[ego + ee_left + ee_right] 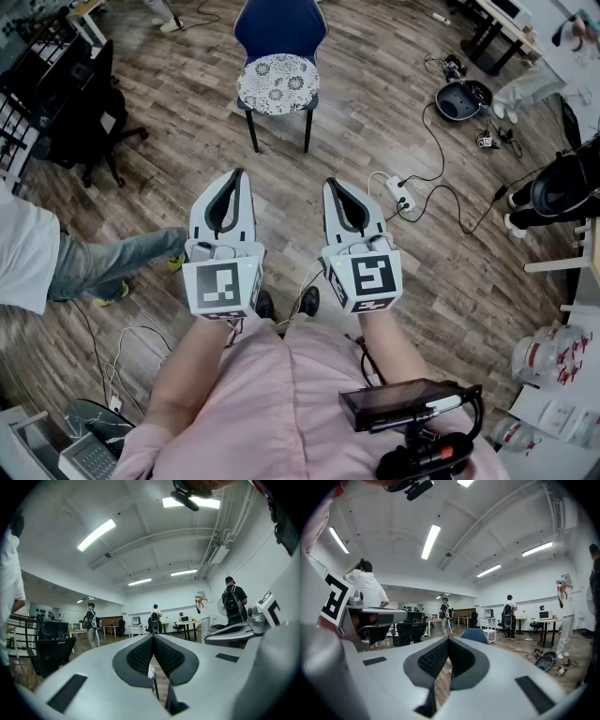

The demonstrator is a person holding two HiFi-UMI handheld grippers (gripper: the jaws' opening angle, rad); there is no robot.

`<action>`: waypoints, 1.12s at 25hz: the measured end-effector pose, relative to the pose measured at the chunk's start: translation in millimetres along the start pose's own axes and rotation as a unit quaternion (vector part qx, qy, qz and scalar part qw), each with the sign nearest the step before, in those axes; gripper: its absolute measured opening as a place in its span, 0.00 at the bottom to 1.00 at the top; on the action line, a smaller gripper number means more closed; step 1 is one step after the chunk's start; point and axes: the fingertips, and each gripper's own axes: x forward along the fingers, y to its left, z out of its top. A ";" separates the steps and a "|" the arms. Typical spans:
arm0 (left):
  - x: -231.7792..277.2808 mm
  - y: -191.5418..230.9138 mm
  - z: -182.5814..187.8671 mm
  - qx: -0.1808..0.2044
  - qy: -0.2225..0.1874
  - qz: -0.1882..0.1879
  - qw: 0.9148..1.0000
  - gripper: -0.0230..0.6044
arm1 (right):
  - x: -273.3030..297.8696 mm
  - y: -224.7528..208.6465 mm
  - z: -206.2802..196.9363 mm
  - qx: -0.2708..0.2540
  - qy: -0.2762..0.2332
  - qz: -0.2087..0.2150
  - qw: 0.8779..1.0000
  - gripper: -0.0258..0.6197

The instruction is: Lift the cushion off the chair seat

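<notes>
A blue chair stands on the wood floor at the top of the head view. On its seat lies a round white cushion with a dark floral print. My left gripper and right gripper are held side by side, well short of the chair and pointing towards it. Both are shut with nothing between the jaws. In the left gripper view the shut left gripper hides most of the chair; a sliver of the cushion shows through the gap. Over the shut right gripper rises the blue chair back.
A person in grey trousers stands at the left. A black office chair is at the far left. A white power strip with cables lies to the right, a round black pan-like object beyond it. Desks and people fill the room's far side.
</notes>
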 end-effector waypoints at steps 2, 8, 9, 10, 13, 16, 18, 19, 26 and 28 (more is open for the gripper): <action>5.1 -3.6 0.9 0.001 0.000 0.000 1.000 0.05 | 1.7 -5.7 -0.2 0.000 -0.001 0.001 1.000 0.04; 18.5 -20.7 -2.8 -0.003 0.003 0.006 1.000 0.05 | 2.9 -24.5 -6.4 0.006 0.000 0.017 1.000 0.04; 21.3 -23.9 -2.3 -0.005 0.003 0.007 1.000 0.05 | 3.6 -27.3 -6.2 0.008 -0.002 0.022 1.000 0.04; 23.5 -25.7 -2.3 -0.006 0.003 0.008 1.000 0.05 | 4.8 -29.0 -5.7 0.012 -0.006 0.029 1.000 0.04; 30.4 -21.5 -6.9 -0.008 0.007 0.016 1.000 0.05 | 15.3 -30.4 -6.1 0.019 -0.008 0.050 0.999 0.08; 40.5 -12.3 -14.8 -0.010 0.012 0.024 1.000 0.05 | 29.5 -34.2 -8.8 0.015 -0.003 0.055 0.998 0.12; 50.4 -6.8 -21.1 -0.013 0.019 0.026 0.999 0.05 | 41.0 -39.3 -10.2 0.009 -0.001 0.054 0.999 0.12; 56.4 -3.7 -23.8 -0.013 0.022 0.027 0.999 0.05 | 47.9 -42.2 -11.1 0.007 0.001 0.053 0.999 0.12; 124.3 40.3 -49.2 -0.019 0.030 0.028 0.999 0.05 | 128.6 -61.2 -21.7 0.006 0.015 0.051 0.999 0.15; 150.1 59.2 -55.0 -0.018 0.030 0.026 0.999 0.05 | 159.4 -66.3 -23.7 0.008 0.020 0.048 0.999 0.15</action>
